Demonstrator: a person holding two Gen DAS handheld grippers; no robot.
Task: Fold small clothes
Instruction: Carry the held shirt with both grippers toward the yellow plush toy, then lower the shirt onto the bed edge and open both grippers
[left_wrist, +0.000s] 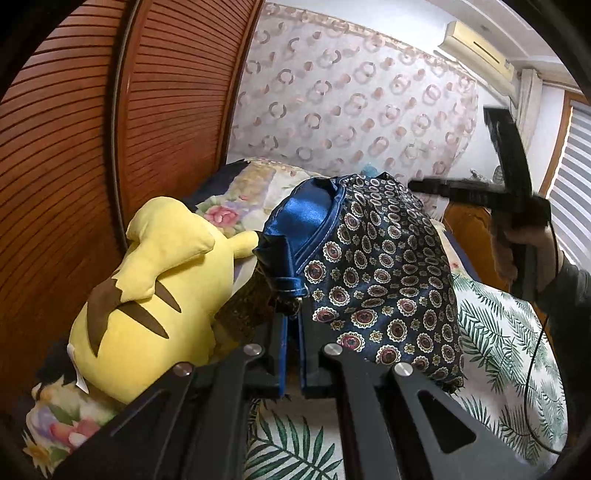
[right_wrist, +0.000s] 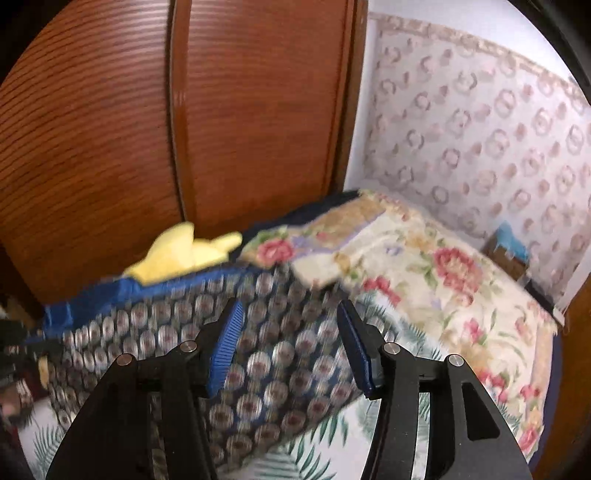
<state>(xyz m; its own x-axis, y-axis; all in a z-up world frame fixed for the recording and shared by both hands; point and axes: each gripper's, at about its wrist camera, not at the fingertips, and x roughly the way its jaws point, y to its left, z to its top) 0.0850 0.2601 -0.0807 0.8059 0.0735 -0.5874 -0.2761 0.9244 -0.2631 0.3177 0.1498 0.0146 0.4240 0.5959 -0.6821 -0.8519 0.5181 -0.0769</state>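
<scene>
My left gripper (left_wrist: 293, 314) is shut on the waistband end of a pair of dark blue patterned shorts (left_wrist: 388, 266) with a shiny blue lining, and holds them up above the bed. In the right wrist view the shorts (right_wrist: 258, 350) hang blurred below and ahead of my right gripper (right_wrist: 290, 314), which is open and empty above them. The right gripper also shows in the left wrist view (left_wrist: 417, 184), held in a hand at the right, apart from the shorts.
A yellow plush toy (left_wrist: 147, 288) lies at the left against wooden louvred closet doors (left_wrist: 74, 166). A floral blanket (right_wrist: 424, 266) covers the far bed; a palm-leaf sheet (left_wrist: 498, 332) lies below. A patterned curtain wall (left_wrist: 351, 92) stands behind.
</scene>
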